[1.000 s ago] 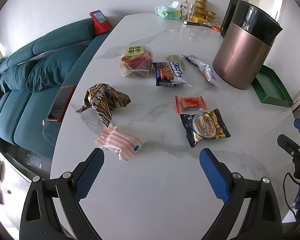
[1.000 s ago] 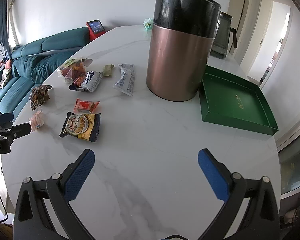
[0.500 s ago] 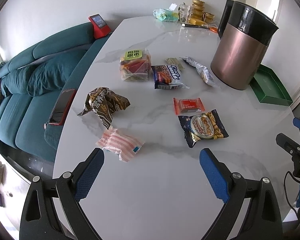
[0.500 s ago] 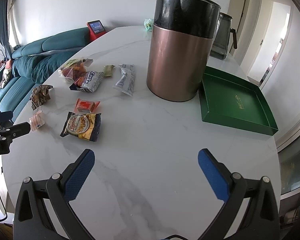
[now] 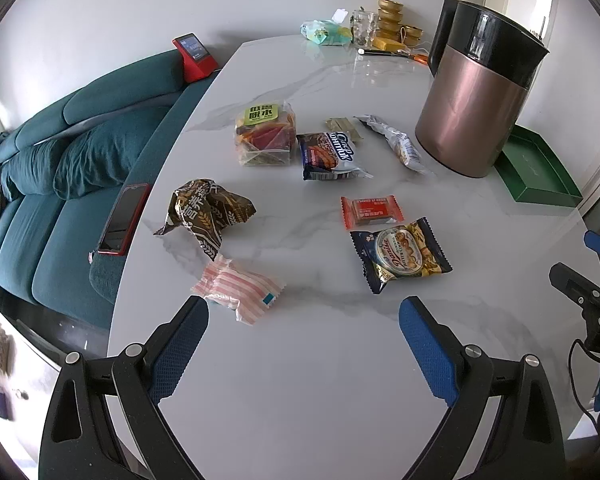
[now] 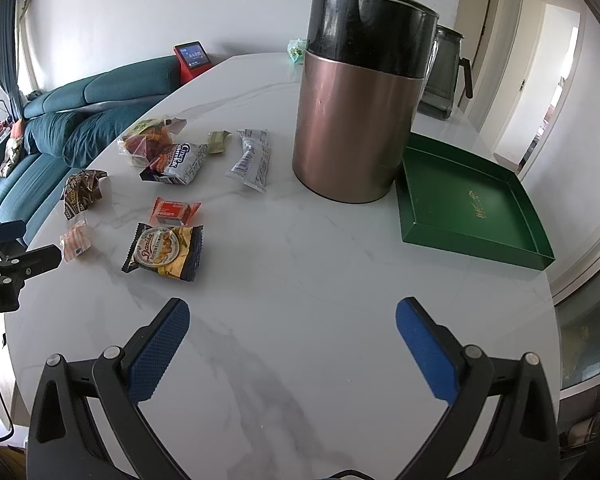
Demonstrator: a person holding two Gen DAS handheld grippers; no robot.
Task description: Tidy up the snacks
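Note:
Several snack packets lie on a white marble table (image 5: 320, 380): a pink striped one (image 5: 238, 290), a brown crumpled one (image 5: 206, 212), a Danisa cookie pack (image 5: 400, 254), a red candy (image 5: 371, 212), a blue cookie pack (image 5: 328, 156), a clear bag with a green label (image 5: 265, 134) and a silver packet (image 5: 396, 146). An empty green tray (image 6: 468, 204) sits right of a copper canister (image 6: 356, 116). My left gripper (image 5: 304, 338) is open above the near table edge, close to the pink packet. My right gripper (image 6: 292, 334) is open and empty over bare table.
A teal sofa (image 5: 60, 168) with a red phone (image 5: 125, 218) on its arm runs along the table's left. Cups, gold tins and a green bag (image 5: 326, 32) stand at the far end. A dark kettle (image 6: 444, 74) is behind the canister.
My left gripper has drifted slightly forward and left, so the snacks sit a little lower and nearer. The right gripper has barely moved. Both stay open.

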